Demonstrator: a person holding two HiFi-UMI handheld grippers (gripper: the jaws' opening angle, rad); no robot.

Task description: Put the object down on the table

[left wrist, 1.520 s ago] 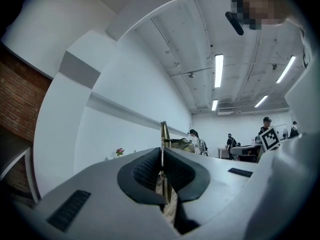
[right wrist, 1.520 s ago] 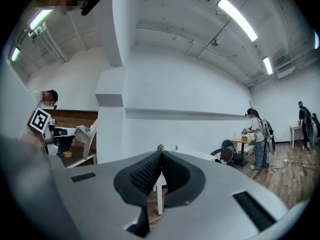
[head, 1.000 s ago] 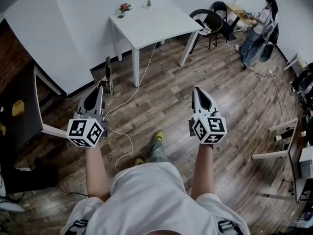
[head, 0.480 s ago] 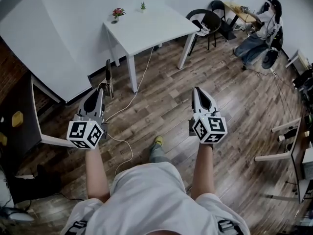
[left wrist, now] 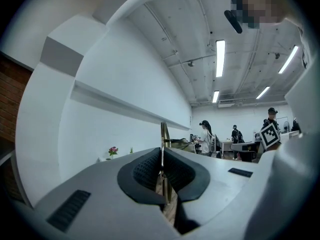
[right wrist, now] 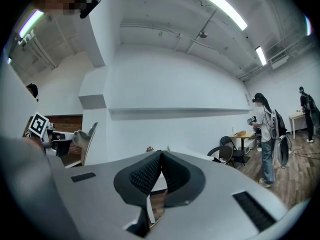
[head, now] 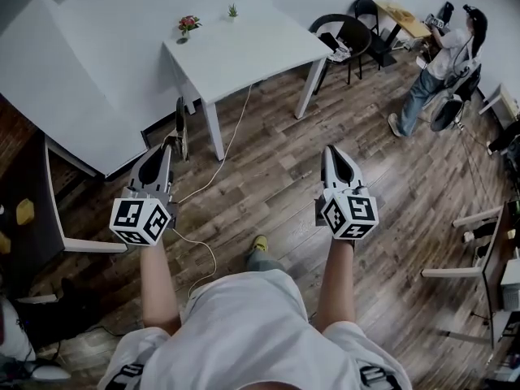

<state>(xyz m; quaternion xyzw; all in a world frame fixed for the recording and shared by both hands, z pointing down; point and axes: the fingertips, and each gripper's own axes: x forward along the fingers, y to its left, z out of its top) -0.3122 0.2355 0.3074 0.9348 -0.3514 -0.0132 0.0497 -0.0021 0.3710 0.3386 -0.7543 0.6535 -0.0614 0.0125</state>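
so, the left gripper (head: 167, 143) pinches a thin flat object (head: 179, 125) edge-on between its pads. in the left gripper view the object rises upright out of the closed jaws toward 12 o'clock, brass-coloured along its edge. the object is held above the wooden floor (head: 268, 177) and is not on the white table (head: 244, 51), which stands ahead at about 1 o'clock from the left gripper, well apart from it. a small pot of pink flowers (head: 188, 24) and a tiny green plant (head: 232, 10) sit near the table's far edge. the right gripper (head: 334, 153), at 3 o'clock of the left one, has its jaws pressed together with nothing between them. a person (head: 447, 51) stands at 2 o'clock near black chairs (head: 345, 35).
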